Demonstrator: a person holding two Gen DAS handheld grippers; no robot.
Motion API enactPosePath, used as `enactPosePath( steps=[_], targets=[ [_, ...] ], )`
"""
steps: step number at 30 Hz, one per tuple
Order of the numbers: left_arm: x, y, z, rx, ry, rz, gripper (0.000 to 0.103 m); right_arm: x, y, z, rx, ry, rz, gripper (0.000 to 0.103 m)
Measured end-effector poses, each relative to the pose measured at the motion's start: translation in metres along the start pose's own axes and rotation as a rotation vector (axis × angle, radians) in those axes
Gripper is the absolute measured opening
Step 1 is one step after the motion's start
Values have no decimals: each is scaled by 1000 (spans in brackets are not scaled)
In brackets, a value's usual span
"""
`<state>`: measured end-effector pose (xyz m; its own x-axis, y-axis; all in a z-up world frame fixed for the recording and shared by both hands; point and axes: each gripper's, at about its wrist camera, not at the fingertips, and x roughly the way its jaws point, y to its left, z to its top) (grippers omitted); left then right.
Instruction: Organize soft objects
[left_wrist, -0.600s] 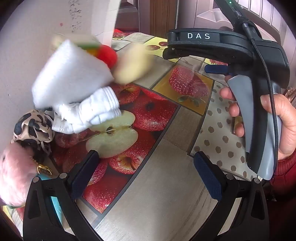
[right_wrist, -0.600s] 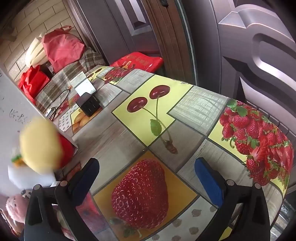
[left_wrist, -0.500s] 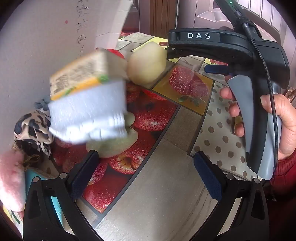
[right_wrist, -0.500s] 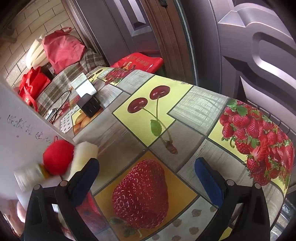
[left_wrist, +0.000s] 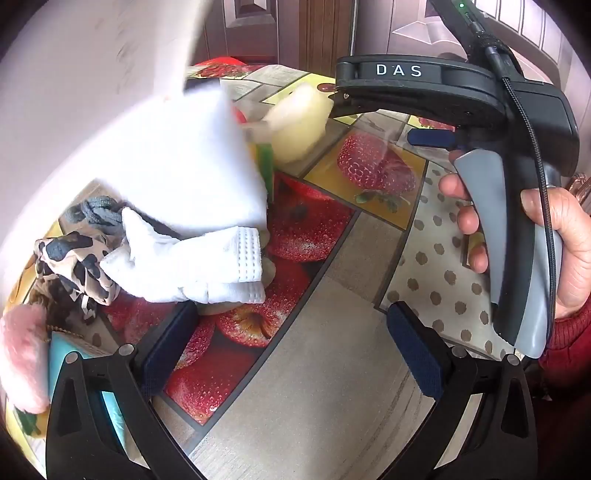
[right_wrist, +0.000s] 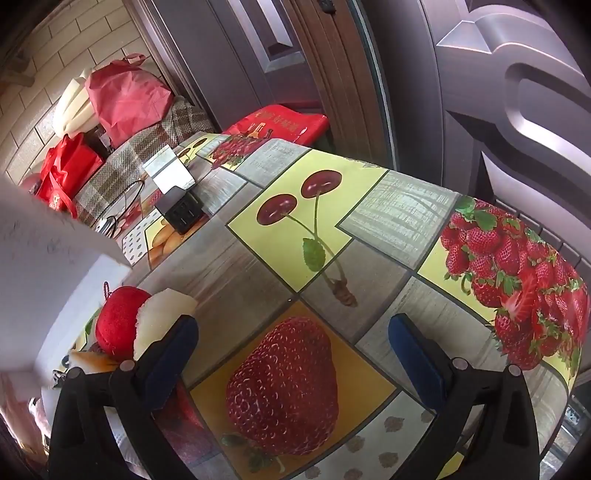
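Left fingers (left_wrist: 291, 347): spread wide, nothing held; white sock (left_wrist: 195, 266) just beyond the left pad.
Right fingers (right_wrist: 293, 347): spread wide, nothing held, over bare table (right_wrist: 258, 280).
Soft objects: heaped at the table's left; red ball (right_wrist: 118, 323) and cream piece (right_wrist: 162, 314) beside the white block (left_wrist: 177, 166).
Risk: 2 neighbours could be pinched together, since the heap is tangled.

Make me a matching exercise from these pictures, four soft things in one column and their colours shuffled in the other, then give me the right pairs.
Things:
1. sock
2. round plush ball
3. scrunchie
4. fluffy pom-pom

Colours:
A. pink
B. red
C. white
D. leopard print

Pairs: 1-C, 2-B, 3-D, 4-A
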<state>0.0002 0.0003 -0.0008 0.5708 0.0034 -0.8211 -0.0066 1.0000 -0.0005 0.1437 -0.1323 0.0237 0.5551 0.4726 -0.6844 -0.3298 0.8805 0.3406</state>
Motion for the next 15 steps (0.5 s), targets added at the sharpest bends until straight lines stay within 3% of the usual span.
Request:
enactPosePath(
  steps=[15],
  targets=[
    [0, 0, 0, 0, 0, 0, 102, 2, 3, -2, 1, 3, -1, 103]
  ],
)
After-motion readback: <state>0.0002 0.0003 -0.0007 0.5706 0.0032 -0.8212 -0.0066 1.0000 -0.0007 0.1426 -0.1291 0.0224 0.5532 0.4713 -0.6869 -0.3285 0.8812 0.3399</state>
